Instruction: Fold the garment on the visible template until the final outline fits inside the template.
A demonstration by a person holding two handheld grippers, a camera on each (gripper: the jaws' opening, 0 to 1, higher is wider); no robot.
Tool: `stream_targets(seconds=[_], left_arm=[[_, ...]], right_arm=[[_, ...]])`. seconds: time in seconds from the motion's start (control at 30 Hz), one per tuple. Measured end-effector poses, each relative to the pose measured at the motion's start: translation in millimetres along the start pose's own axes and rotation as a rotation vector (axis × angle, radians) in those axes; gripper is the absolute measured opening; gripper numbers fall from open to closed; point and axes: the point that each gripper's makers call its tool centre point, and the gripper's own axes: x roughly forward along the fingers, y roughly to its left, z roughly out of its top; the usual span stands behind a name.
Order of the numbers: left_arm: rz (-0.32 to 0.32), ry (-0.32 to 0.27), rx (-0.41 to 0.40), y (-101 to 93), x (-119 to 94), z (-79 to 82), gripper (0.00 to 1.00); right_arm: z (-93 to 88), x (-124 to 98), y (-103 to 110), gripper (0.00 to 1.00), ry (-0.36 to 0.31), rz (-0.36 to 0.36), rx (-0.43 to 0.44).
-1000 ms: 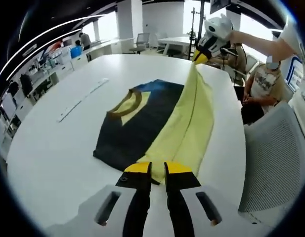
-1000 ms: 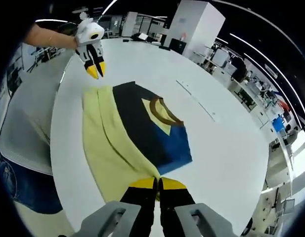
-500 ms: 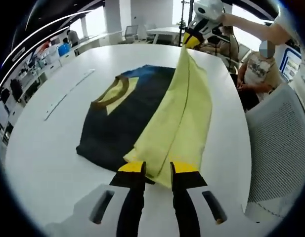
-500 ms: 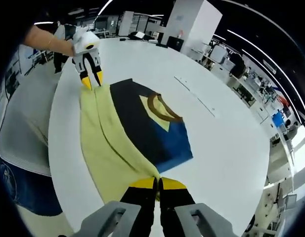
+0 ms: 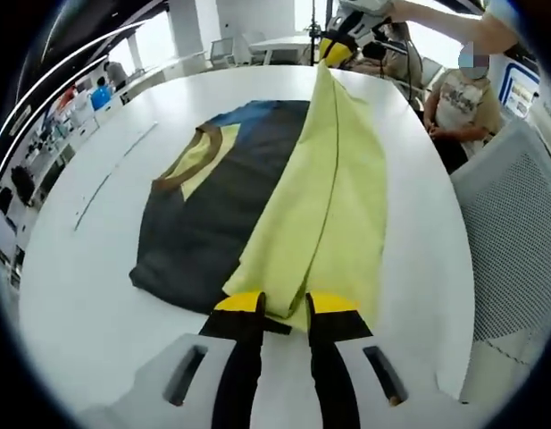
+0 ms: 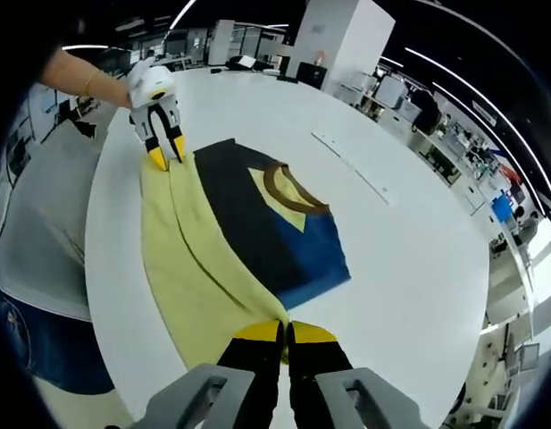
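Left gripper view: big white table (image 5: 87, 295) takes most of the picture, w/ the garment (image 5: 221, 214) lying on it near the middle; in right gripper view the table (image 6: 418, 268) also carries the garment (image 6: 257, 241). Garment is black w/ a blue part at one end, a brown neckline and a pale yellow wedge under it; one long side is a yellow panel (image 5: 324, 214), lifted off the table and stretched between the two grippers, w/ a seam running along it. In right gripper view this panel (image 6: 190, 268) lies along the garment's left side, from the left gripper down to the right one. A thin white strip (image 6: 351, 168) lies flat on the table, well apart from the garment, on the neckline side. An office chair (image 5: 512, 241) w/ mesh back stands just beside the table edge, and a person (image 5: 458, 103) sits behind it. Left gripper (image 5: 284, 304) is clenched on the near corner of the yellow panel, cloth pinched between its yellow tips; it is seen also from the other side (image 6: 164, 154), a hand (image 6: 87, 79) holding it. Right gripper (image 6: 286, 332) is clamped on the opposite corner of the panel, jaws nearly together w/ cloth between; far off it appears again (image 5: 336, 46), at the panel's top end.
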Motion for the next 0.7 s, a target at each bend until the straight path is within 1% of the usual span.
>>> stream_targets(seconds=[0.1,0.27,0.3,0.33,0.37,0.57,0.6,0.7], left_arm=[[0.008,-0.006,-0.037,4.2,0.6,0.4,0.13],[0.009,-0.007,-0.036,5.3,-0.1,0.0,0.09],[0.005,-0.008,-0.042,4.8,-0.1,-0.1,0.07],[-0.008,-0.015,-0.068,3.1,-0.7,0.7,0.03],[-0.015,-0.016,-0.069,2.5,-1.5,1.1,0.0],[-0.004,-0.017,-0.098,2.5,-6.8,3.4,0.0],[0.004,-0.014,-0.083,2.3,-9.7,5.5,0.0],[0.011,-0.02,-0.074,1.6,-16.4,11.3,0.0]], right_arm=[[-1.9,0.8,0.1,0.0,0.004,0.0,0.003],[-1.2,-0.3,0.5,0.0,0.001,-0.001,0.008],[-1.3,-0.4,0.7,0.0,0.001,-0.001,0.009],[-1.6,-0.3,0.9,0.0,0.002,-0.001,0.009],[-2.0,-0.1,1.0,0.0,0.004,-0.002,0.009],[-0.7,-0.7,1.7,0.0,0.0,-0.005,0.013],[-0.4,-1.3,1.9,0.0,-0.001,-0.006,0.012],[0.8,-3.9,2.0,0.0,-0.009,-0.009,0.014]])
